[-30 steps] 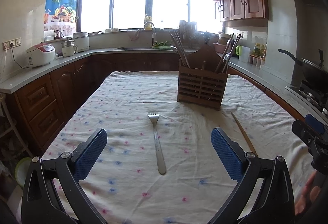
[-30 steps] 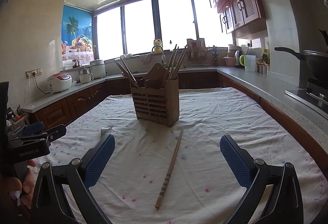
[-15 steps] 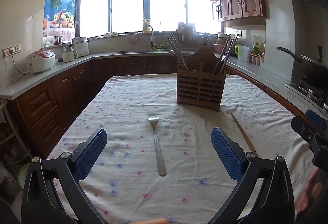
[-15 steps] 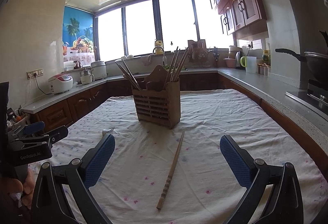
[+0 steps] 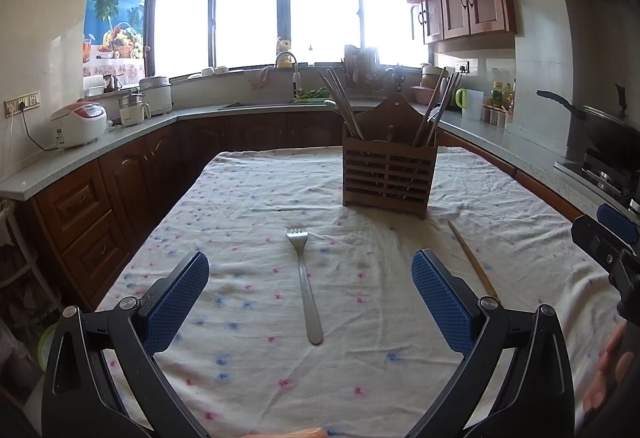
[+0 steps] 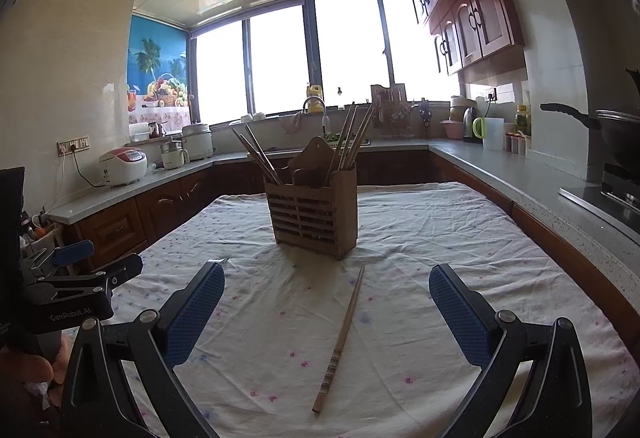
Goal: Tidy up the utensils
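A steel fork (image 5: 306, 286) lies on the flowered tablecloth (image 5: 248, 197), tines pointing away, between the wide-apart blue pads of my left gripper (image 5: 310, 298), which is open and empty. A wooden chopstick (image 6: 340, 338) lies lengthwise between the fingers of my right gripper (image 6: 326, 312), also open and empty; the same chopstick (image 5: 472, 262) shows in the left wrist view, right of the fork. Behind both stands a slatted wooden utensil holder (image 5: 388, 173) (image 6: 314, 215) with several chopsticks upright in it. Only the fork's tines (image 6: 218, 260) peek out in the right wrist view.
Dark wooden cabinets and grey counters (image 5: 100, 145) ring the table. A rice cooker (image 5: 78, 123) sits at left, a wok (image 5: 612, 129) on the stove at right, a sink tap (image 5: 286, 63) under the windows. A hand (image 6: 24, 370) holds the other gripper at the left edge.
Both cameras have tilted up and drawn back slightly, so the holder, fork and chopstick sit lower in view. Neither gripper has changed its opening, and nothing on the table has moved.
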`<state>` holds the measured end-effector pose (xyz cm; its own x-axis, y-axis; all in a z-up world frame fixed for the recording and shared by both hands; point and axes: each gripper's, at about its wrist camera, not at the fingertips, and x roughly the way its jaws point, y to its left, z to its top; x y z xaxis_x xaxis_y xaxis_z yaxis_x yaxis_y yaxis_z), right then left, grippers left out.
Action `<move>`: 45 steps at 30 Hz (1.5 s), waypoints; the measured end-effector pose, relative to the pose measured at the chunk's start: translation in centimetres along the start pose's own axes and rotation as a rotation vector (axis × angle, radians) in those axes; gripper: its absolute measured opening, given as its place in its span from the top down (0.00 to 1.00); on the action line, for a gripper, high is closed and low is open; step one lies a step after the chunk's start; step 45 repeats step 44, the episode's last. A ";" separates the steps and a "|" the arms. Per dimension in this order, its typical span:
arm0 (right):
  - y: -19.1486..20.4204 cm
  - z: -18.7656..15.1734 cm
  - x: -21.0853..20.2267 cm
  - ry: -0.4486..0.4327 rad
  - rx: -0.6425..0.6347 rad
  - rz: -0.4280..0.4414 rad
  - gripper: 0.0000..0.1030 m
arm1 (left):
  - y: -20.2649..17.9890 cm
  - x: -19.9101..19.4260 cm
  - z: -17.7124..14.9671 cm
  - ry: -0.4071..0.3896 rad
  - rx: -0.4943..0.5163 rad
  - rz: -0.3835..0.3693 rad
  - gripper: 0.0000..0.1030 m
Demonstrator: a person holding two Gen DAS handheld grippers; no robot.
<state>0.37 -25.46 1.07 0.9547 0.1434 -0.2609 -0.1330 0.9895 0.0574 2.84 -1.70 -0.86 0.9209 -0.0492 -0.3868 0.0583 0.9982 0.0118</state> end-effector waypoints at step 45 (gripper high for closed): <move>0.1 0.6 0.2 0.013 0.002 0.019 0.00 | -0.1 0.0 0.2 0.005 0.007 -0.017 0.00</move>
